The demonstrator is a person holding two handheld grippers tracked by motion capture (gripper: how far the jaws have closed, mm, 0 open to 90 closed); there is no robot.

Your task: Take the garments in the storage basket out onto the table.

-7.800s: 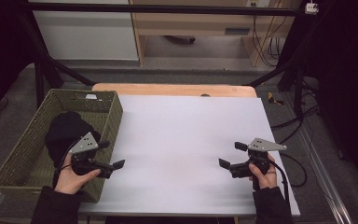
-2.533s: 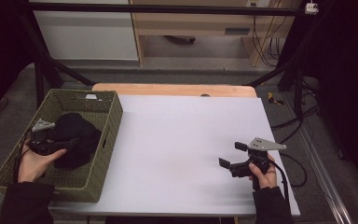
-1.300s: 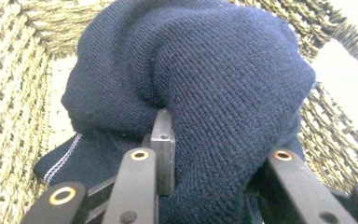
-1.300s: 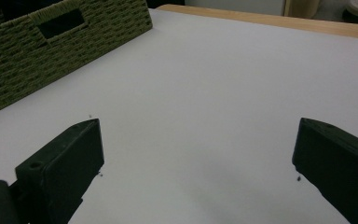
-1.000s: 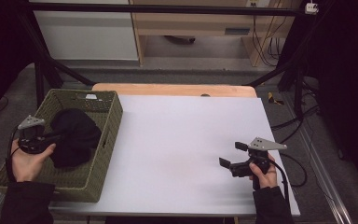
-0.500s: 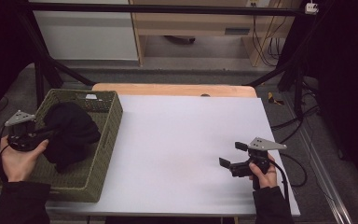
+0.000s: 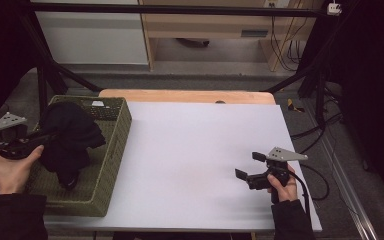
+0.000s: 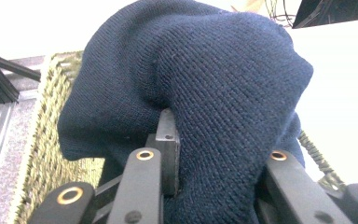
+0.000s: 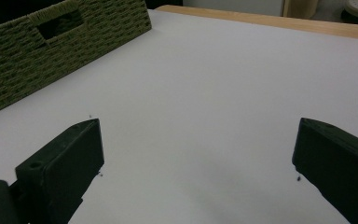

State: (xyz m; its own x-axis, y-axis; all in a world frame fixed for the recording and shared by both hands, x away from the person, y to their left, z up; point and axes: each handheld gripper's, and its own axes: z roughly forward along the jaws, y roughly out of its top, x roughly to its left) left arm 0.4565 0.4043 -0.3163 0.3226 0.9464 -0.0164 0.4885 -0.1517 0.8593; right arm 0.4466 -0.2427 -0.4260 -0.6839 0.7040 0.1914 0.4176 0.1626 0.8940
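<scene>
A: Where's the knit [image 7: 69, 140]?
B: Dark blue, bunched, half raised above the basket [image 7: 111, 150] at the surface's [image 7: 195, 150] left edge; its lower folds hang down inside; the left gripper [image 7: 42, 137] has its fingers [image 8: 167, 140] clamped on a thick fold.
A: And the right gripper [image 7: 246, 166]?
B: Low over bare surface, well apart from the basket; fingers [image 9: 70, 161] wide apart, nothing between them.
A: What could go wrong?
B: I'd judge the grip holds one fold only; the hanging weight may pull it free; or the trailing cloth may snag on the woven rim and tip the basket.
</scene>
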